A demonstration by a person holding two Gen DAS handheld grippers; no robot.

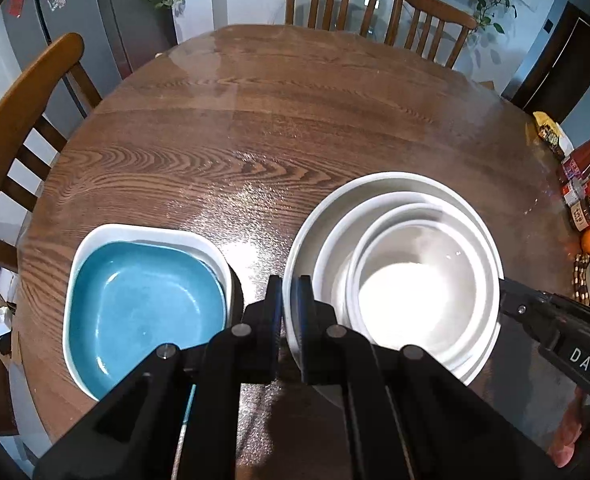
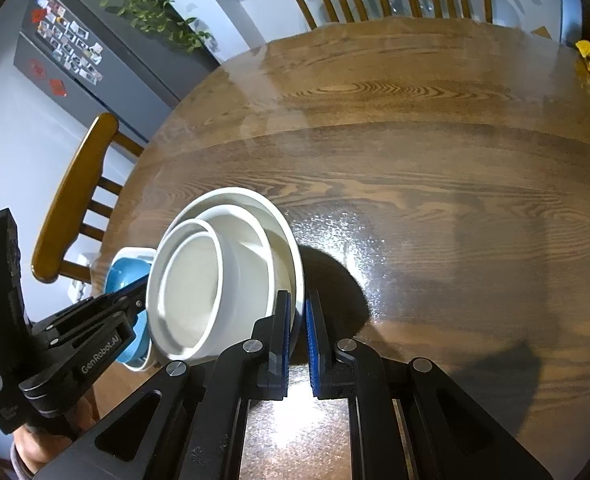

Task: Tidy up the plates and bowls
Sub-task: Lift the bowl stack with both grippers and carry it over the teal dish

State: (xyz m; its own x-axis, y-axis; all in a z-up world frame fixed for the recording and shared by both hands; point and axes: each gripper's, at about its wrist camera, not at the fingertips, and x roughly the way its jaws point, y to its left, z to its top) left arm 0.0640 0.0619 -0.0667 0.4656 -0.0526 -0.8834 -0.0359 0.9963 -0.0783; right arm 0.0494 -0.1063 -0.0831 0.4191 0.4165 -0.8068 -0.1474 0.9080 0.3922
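**A:** Black left gripper [image 1: 289, 300] up close, clamped tight on the near rim of the big white plate [image 1: 387, 182] — nested bowls [image 1: 415, 280] sit inside it.

**B:** Right gripper [image 2: 297, 320] pinches the opposite rim. Blue dish [image 1: 143, 304] sits just beside, on a round wood table [image 2: 415, 160]. Chairs [image 1: 23, 120], fridge [image 2: 95, 60] behind.
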